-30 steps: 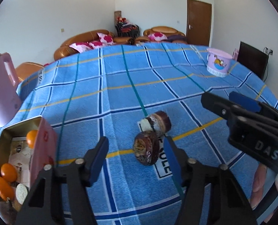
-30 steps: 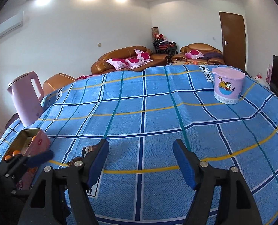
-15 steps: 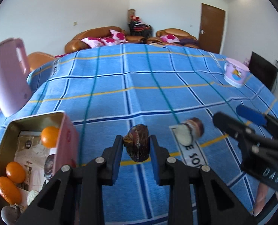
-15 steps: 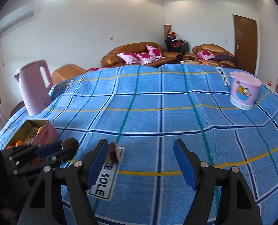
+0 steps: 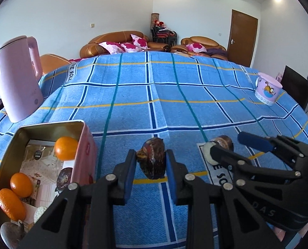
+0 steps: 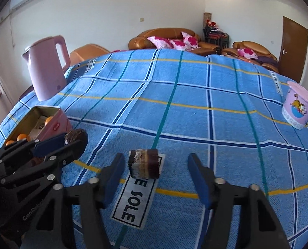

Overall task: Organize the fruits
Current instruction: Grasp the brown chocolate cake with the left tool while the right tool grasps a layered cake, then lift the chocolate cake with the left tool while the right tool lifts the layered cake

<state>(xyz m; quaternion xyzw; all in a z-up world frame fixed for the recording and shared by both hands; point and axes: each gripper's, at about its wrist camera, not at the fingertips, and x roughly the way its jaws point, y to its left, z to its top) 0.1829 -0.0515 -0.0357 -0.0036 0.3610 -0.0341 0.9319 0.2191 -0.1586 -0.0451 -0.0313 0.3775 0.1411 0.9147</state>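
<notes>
My left gripper [image 5: 150, 164] is clamped on a dark brown fruit [image 5: 153, 157], held just right of the tin [image 5: 85, 145] of oranges [image 5: 66, 147]. My right gripper [image 6: 156, 176] is spread wide — a cut brown fruit [image 6: 144, 163] lies on the cloth [image 6: 195, 108] between its fingers, nearer the left one.

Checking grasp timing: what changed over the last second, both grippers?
The left gripper closed on the dark brown fruit and lifted it off the cloth toward the tin box. The right gripper moved in, open, to straddle the cut fruit piece, which remains on the tablecloth. Pink kettle and kumquats unchanged.
</notes>
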